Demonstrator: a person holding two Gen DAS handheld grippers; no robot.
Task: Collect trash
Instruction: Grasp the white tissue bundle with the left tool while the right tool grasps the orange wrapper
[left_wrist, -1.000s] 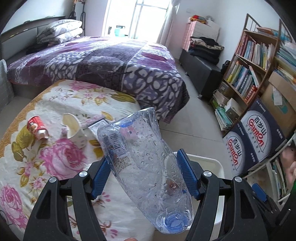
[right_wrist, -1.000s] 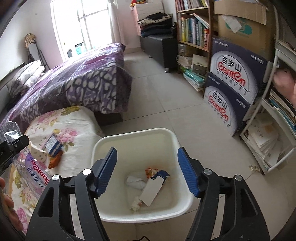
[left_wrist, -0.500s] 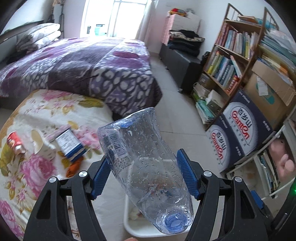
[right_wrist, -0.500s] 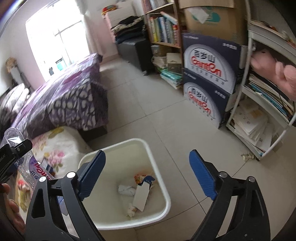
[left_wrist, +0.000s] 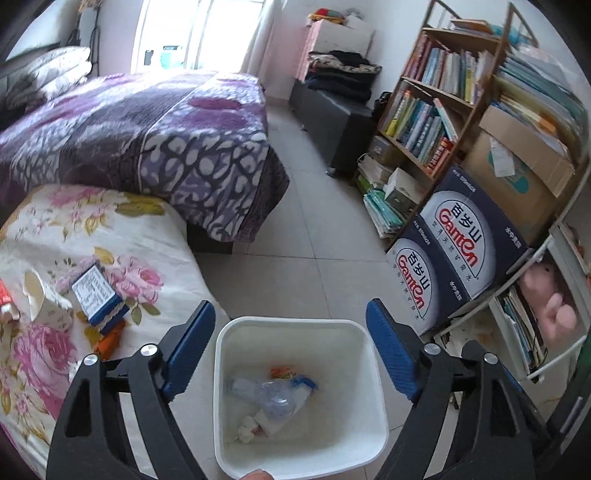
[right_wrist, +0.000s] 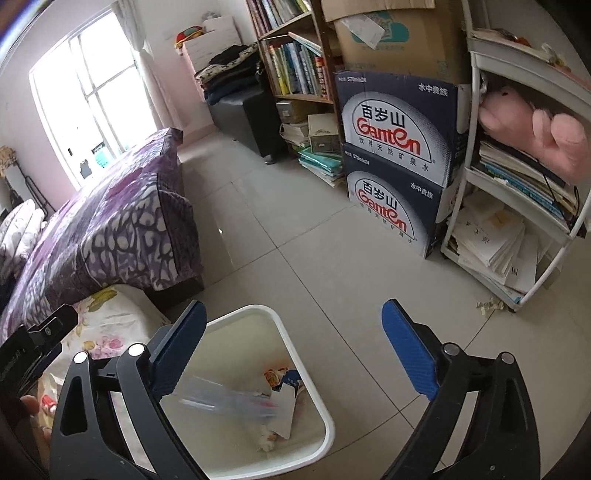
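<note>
Tiled floor (left_wrist: 314, 236), bin (left_wrist: 221, 369), perhaps bottle (left_wrist: 275, 400) inside.

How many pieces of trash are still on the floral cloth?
4 visible: red wrapper at the left edge, paper cup beside it, blue-and-white box, orange scrap below the box. More may lie out of frame.

The left gripper (left_wrist: 291, 347) now stands with jaws wide apart and empty; the plastic bottle (left_wrist: 275, 398), blurred in the right view, apparently lies in the white bin (left_wrist: 295, 325).
</note>
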